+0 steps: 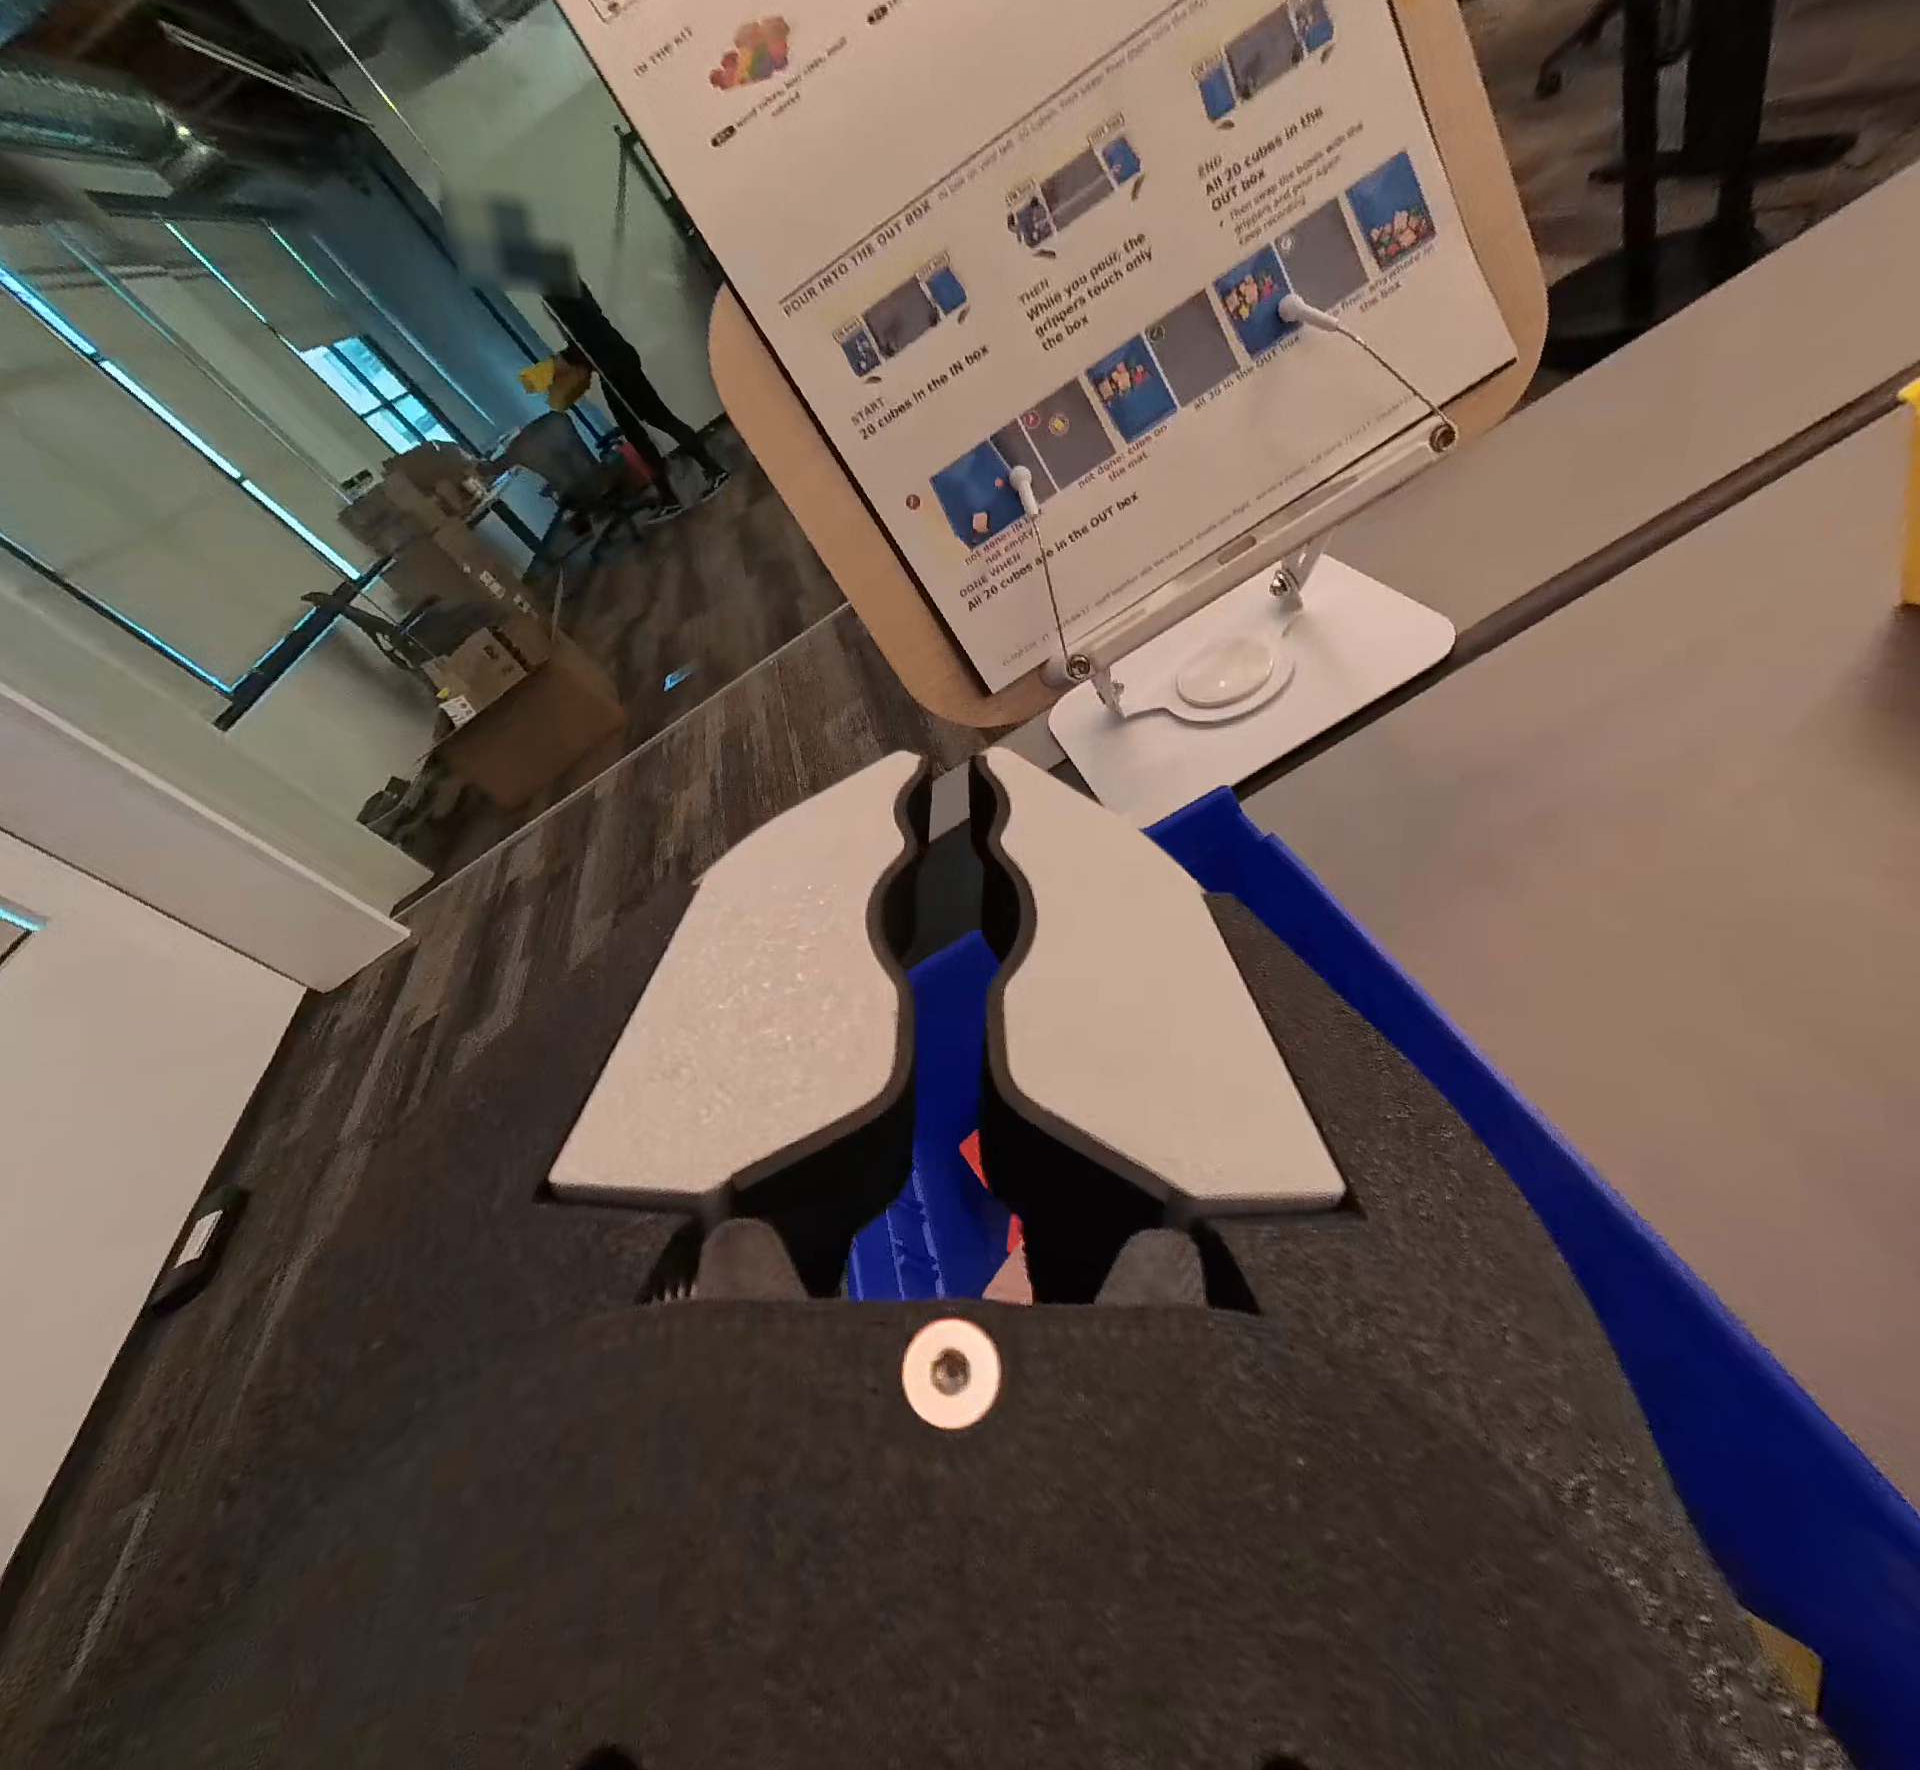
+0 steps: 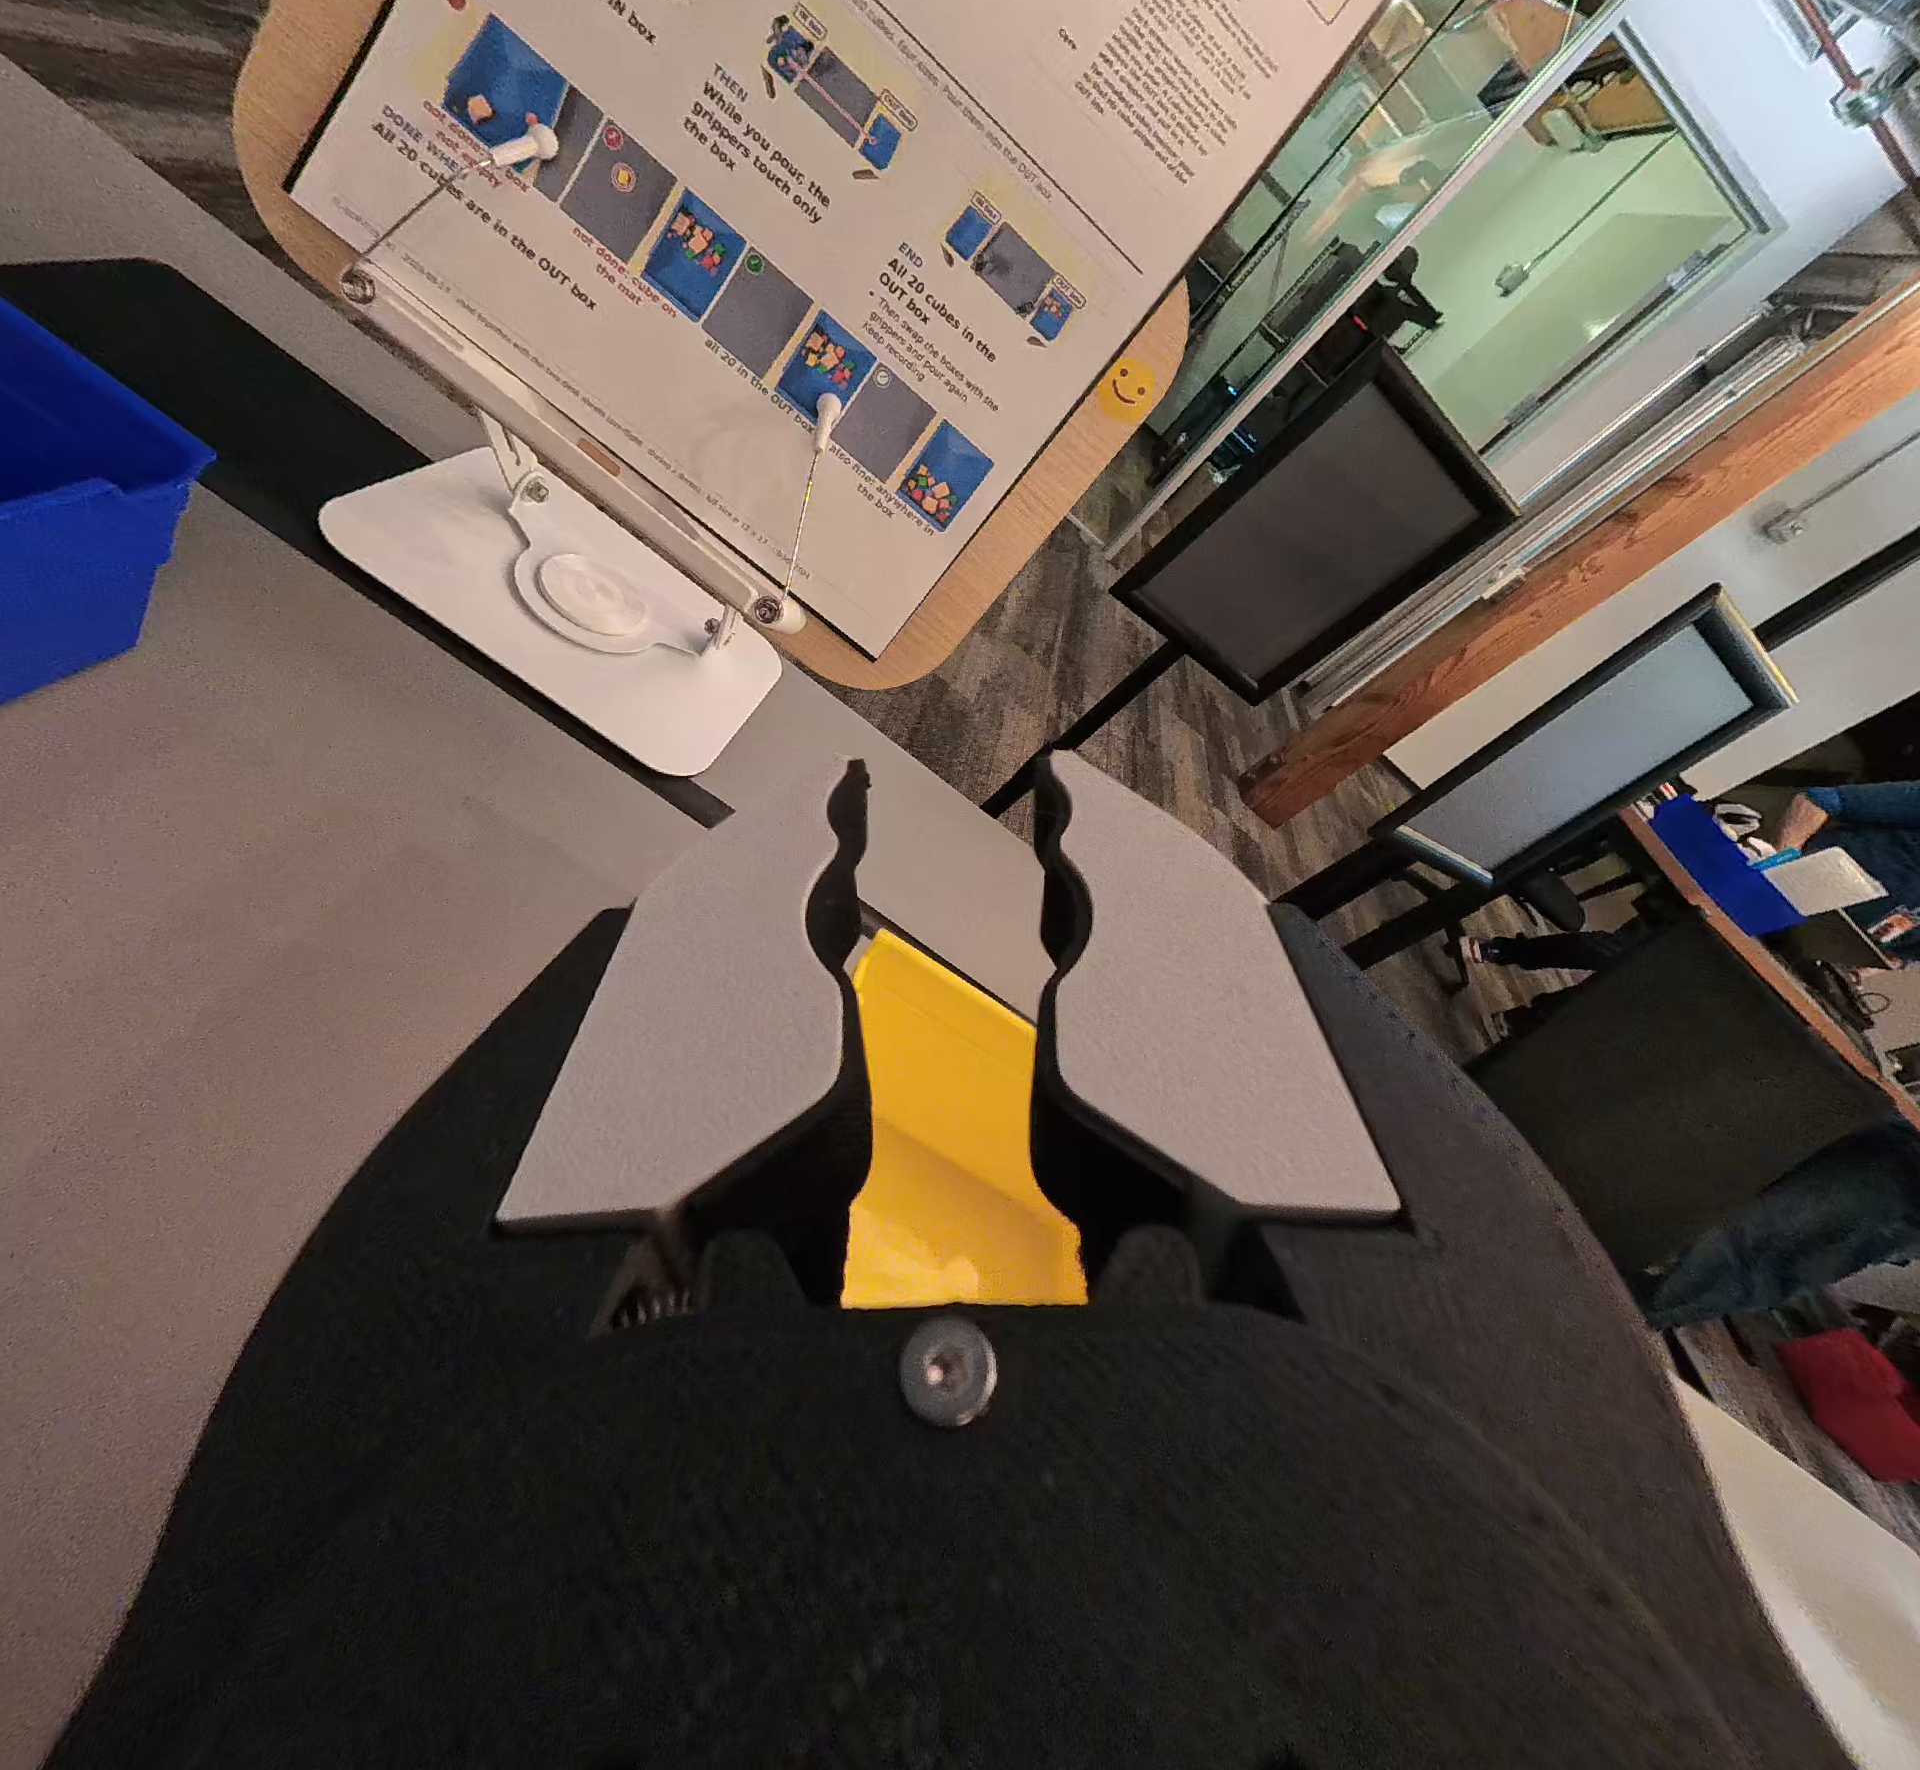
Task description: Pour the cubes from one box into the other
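While the left gripper (image 1: 945,785), jaws nearly closed, pinches the blue box (image 1: 1507,1149) wall at the desk's left edge, the right gripper (image 2: 951,785) straddles the yellow box (image 2: 945,1128) wall rightward, grip unclear.

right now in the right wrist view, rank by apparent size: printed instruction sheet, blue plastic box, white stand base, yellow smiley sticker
1. printed instruction sheet
2. white stand base and blue plastic box: alike, box cut off by the frame
3. yellow smiley sticker

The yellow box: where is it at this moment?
In the right wrist view the yellow box sits between the right gripper fingers. In the left wrist view only a sliver shows at the right edge, across the table from the blue box.
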A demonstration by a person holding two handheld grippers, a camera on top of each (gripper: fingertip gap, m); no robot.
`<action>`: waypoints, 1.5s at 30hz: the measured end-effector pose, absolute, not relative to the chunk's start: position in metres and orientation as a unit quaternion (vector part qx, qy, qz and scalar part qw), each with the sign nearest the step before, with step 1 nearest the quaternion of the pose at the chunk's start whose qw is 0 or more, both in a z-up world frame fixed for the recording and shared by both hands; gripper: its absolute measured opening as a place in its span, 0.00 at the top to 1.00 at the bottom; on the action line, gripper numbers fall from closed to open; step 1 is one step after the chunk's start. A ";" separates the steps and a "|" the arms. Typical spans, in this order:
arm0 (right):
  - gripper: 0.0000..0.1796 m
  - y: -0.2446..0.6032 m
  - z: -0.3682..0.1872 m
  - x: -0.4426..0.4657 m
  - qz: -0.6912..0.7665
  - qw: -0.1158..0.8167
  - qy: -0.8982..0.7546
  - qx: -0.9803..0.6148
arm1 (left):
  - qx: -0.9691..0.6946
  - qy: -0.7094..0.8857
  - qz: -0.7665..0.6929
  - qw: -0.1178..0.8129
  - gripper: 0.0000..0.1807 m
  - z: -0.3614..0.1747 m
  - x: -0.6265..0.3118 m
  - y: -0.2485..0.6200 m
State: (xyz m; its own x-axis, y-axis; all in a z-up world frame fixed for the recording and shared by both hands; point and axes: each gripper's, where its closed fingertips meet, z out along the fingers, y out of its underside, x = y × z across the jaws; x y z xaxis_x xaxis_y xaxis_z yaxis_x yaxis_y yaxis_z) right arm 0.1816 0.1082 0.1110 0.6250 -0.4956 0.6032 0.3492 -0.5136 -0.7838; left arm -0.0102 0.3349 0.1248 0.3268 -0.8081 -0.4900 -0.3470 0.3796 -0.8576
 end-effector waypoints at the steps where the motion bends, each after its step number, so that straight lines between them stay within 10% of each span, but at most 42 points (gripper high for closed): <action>1: 0.83 0.109 0.111 0.181 -0.428 0.492 0.048 -0.757 | -0.525 0.554 -0.182 0.621 0.96 0.123 -0.009 0.334; 20: 0.82 0.127 0.092 0.169 -0.369 0.491 0.014 -0.789 | -0.520 0.536 -0.005 0.665 0.97 0.121 -0.019 0.360; 32: 0.74 0.157 0.058 0.129 -0.170 0.516 0.030 -0.839 | -0.708 0.522 -0.239 0.411 0.90 0.046 -0.072 0.424; 39: 0.69 0.184 0.022 0.105 -0.098 0.484 0.033 -0.869 | -0.794 0.470 -0.233 0.306 0.67 -0.013 -0.074 0.458; 45: 0.68 0.236 -0.010 0.071 0.052 0.475 0.066 -0.876 | -0.825 0.451 -0.266 0.212 0.74 -0.042 -0.066 0.454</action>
State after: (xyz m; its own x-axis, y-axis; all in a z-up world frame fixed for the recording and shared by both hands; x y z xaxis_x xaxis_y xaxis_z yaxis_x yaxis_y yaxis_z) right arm 0.0708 0.2363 -0.0102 0.9858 -0.0667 -0.1543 -0.1656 -0.5405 -0.8249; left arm -0.0656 0.4536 -0.0422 0.4515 -0.8571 0.2482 -0.6309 -0.5033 -0.5905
